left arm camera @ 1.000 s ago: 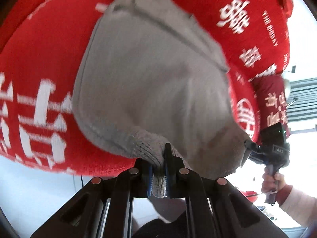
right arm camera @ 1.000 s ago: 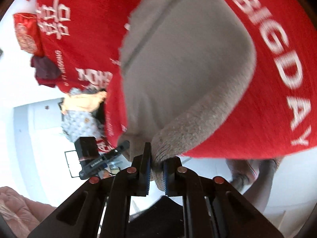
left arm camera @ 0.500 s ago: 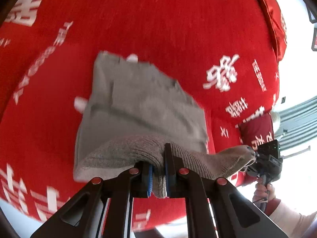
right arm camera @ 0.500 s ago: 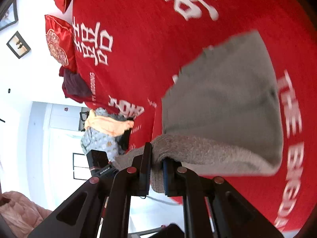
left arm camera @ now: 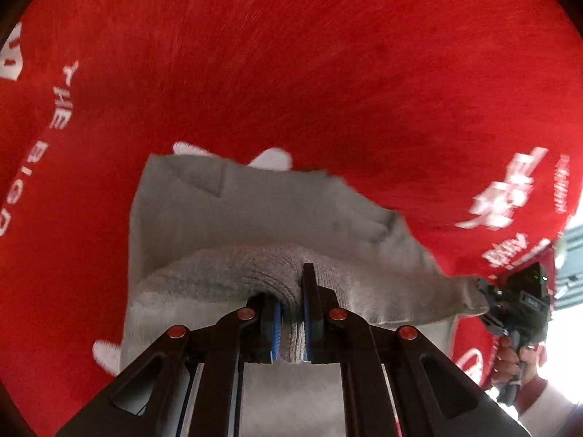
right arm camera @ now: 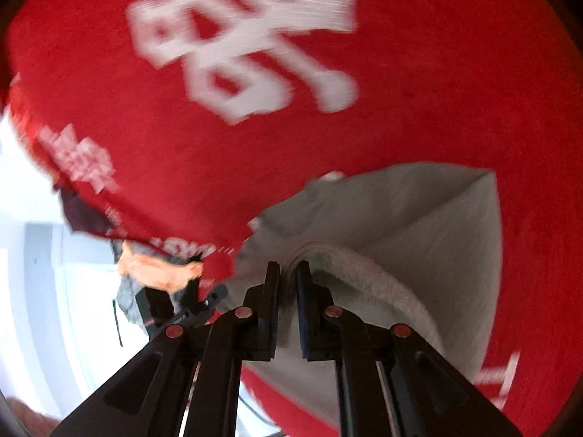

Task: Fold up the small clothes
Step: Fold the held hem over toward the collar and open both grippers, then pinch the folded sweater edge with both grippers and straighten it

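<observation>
Gripping the ribbed hem of the grey garment point(left arm camera: 255, 215), your left gripper point(left arm camera: 291, 324) is clamped on a bunched fold, and your right gripper point(right arm camera: 288, 309) pinches the same hem further along. The garment lies on the red blanket point(left arm camera: 328, 73) with white lettering, its near edge lifted between your two tools. Beyond the blanket's edge an orange cloth point(right arm camera: 156, 269) sits on a heap of other clothes, well apart from the garment.
</observation>
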Demonstrator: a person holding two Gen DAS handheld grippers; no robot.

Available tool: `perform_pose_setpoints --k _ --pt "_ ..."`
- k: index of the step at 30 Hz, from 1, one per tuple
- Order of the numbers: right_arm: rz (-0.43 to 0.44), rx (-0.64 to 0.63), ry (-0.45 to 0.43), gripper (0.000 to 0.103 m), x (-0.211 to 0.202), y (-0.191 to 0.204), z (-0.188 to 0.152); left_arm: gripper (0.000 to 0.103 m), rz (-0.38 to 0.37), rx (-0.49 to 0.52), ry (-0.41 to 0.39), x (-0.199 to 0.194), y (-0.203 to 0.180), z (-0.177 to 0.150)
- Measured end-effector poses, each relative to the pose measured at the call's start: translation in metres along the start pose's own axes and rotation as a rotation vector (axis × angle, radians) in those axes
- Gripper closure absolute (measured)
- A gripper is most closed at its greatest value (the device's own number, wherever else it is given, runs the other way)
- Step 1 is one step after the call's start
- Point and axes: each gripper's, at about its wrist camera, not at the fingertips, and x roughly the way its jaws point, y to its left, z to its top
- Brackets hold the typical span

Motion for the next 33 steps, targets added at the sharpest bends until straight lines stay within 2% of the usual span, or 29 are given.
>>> perform_pose_setpoints --k 4,7,9,11,13,15,16,17,19,24,29,33 --pt "-0.068 0.036 0.026 0.093 0.019 -0.027 0.015 0.092 0.073 -0.045 0.018 0.027 0.012 0.006" --pt "-0.102 0.043 0.042 0.089 0.024 -0.033 0.018 0.076 0.105 -0.055 0.039 0.028 0.012 0.013" --pt "-0.127 0.037 0.038 0.087 0.022 -0.03 0.02 0.074 0.121 -0.031 0.047 0.023 0.007 0.017" --pt "-0.152 0.002 0.041 0.078 0.018 -0.019 0.023 0.074 0.136 -0.002 0.05 0.014 0.001 0.019" --pt "-0.172 -0.045 0.034 0.052 0.008 -0.008 0.023 0.073 0.152 0.027 0.033 0.001 -0.003 0.022" --pt "-0.204 -0.085 0.033 0.052 0.0 0.0 0.021 0.042 0.17 0.034 0.004 -0.013 -0.004 0.024" --pt "-0.224 -0.106 0.037 0.052 -0.004 0.003 0.019 0.019 0.189 0.031 -0.023 -0.021 -0.006 0.024" --pt "-0.25 -0.131 0.042 0.052 -0.008 0.007 0.016 0.018 0.201 0.034 -0.049 -0.028 -0.007 0.024" --pt "-0.293 -0.162 0.057 0.052 -0.011 0.008 0.007 0.018 0.209 0.039 -0.047 -0.035 -0.007 0.023" --pt "-0.349 -0.156 0.107 0.052 -0.009 -0.007 -0.014 0.018 0.284 0.072 0.033 -0.019 -0.005 0.008" --pt "-0.346 -0.135 0.135 0.052 -0.007 -0.021 -0.028 0.018 0.308 0.08 0.075 -0.003 -0.003 -0.01" --pt "-0.357 -0.138 0.155 0.052 0.001 -0.025 -0.035 0.018 0.327 0.125 0.06 0.021 -0.018 0.003"
